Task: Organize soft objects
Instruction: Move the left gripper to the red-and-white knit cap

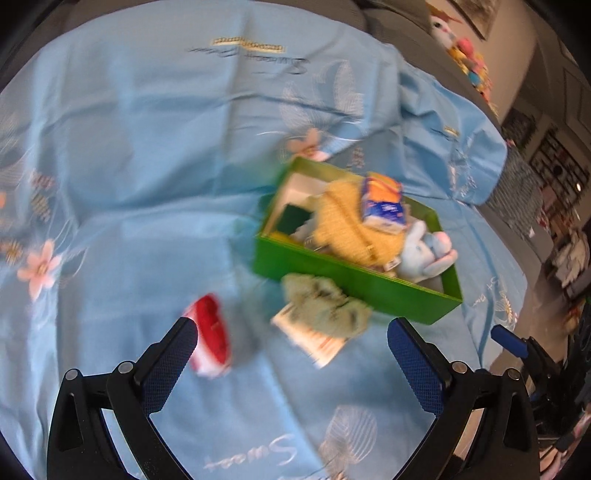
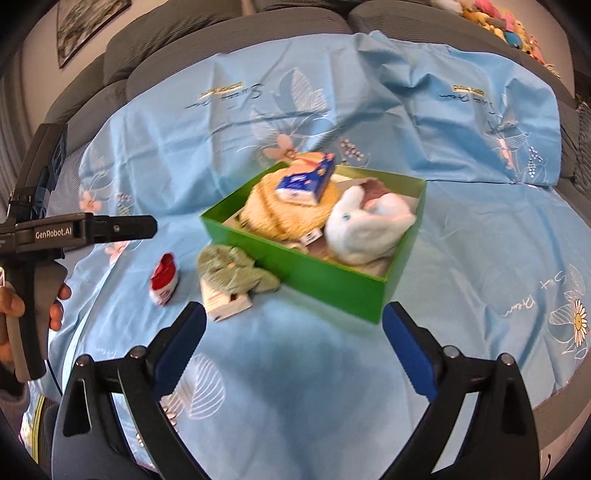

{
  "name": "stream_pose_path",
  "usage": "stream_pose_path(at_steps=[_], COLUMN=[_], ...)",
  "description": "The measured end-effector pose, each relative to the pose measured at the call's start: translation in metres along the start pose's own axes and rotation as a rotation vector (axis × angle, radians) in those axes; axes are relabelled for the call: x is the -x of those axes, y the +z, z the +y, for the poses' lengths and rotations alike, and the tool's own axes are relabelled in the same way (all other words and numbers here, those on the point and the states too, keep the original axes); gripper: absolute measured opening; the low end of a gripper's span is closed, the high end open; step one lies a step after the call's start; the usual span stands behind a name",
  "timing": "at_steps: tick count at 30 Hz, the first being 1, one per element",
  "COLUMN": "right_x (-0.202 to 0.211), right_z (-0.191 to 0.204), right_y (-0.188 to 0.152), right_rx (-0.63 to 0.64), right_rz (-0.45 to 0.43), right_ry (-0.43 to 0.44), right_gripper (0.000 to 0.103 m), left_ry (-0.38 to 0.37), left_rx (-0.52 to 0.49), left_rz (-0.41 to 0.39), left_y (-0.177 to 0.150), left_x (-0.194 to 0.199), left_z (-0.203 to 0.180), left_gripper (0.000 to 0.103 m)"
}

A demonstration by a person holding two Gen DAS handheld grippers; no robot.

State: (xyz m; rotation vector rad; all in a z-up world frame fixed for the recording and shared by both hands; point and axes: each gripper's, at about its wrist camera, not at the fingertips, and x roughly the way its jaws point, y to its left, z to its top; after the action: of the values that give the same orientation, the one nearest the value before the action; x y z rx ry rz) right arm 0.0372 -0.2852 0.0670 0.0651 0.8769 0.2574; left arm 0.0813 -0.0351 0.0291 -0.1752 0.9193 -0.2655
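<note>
A green box (image 1: 354, 284) (image 2: 325, 277) sits on the blue sheet and holds a yellow plush (image 1: 343, 221) (image 2: 288, 210), a white-blue plush (image 1: 428, 254) (image 2: 365, 229) and a tissue pack (image 1: 382, 201) (image 2: 306, 181). In front of the box lie a green plush (image 1: 325, 306) (image 2: 232, 269) on a white card (image 1: 317, 341) (image 2: 227, 304), and a red-white soft item (image 1: 210, 332) (image 2: 164, 278). My left gripper (image 1: 291, 339) is open and empty, just short of these. My right gripper (image 2: 293, 325) is open and empty, in front of the box.
The blue floral sheet (image 1: 147, 147) (image 2: 480, 240) covers a grey sofa (image 2: 221, 33). Colourful toys (image 2: 509, 26) lie on the sofa back at the far right. The left gripper's body (image 2: 55, 229) shows at the left of the right wrist view.
</note>
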Motion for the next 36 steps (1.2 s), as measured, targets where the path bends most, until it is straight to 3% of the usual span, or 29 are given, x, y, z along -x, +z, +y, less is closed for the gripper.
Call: stream_pose_path(at_steps=[8, 13, 21, 26, 31, 36], right_x=[-0.004, -0.021, -0.068, -0.1, -0.13, -0.156], right_z=[0.039, 0.074, 0.122, 0.146, 0.161, 0.165], right_y=[-0.021, -0.032, -0.039, -0.024, -0.007, 0.005], right_rx=[0.102, 0.167, 0.213, 0.225, 0.223, 0.197], right_rz=[0.041, 0.081, 0.139, 0.145, 0.162, 0.181], right_ry=[0.081, 0.142, 0.22, 0.25, 0.285, 0.302], right_gripper=[0.096, 0.096, 0.096, 0.095, 0.082, 0.07], left_ry=[0.054, 0.062, -0.003, -0.048, -0.109, -0.17], left_rx=[0.197, 0.274, 0.255, 0.153, 0.093, 0.112], left_rz=[0.003, 0.048, 0.1, 0.142, 0.172, 0.193], left_y=[-0.048, -0.072, -0.068, -0.045, -0.027, -0.019], left_x=[0.009, -0.002, -0.022, -0.043, -0.065, -0.084], left_z=[0.08, 0.11, 0.118, 0.109, 0.102, 0.11], left_gripper=[0.102, 0.102, 0.102, 0.102, 0.102, 0.102])
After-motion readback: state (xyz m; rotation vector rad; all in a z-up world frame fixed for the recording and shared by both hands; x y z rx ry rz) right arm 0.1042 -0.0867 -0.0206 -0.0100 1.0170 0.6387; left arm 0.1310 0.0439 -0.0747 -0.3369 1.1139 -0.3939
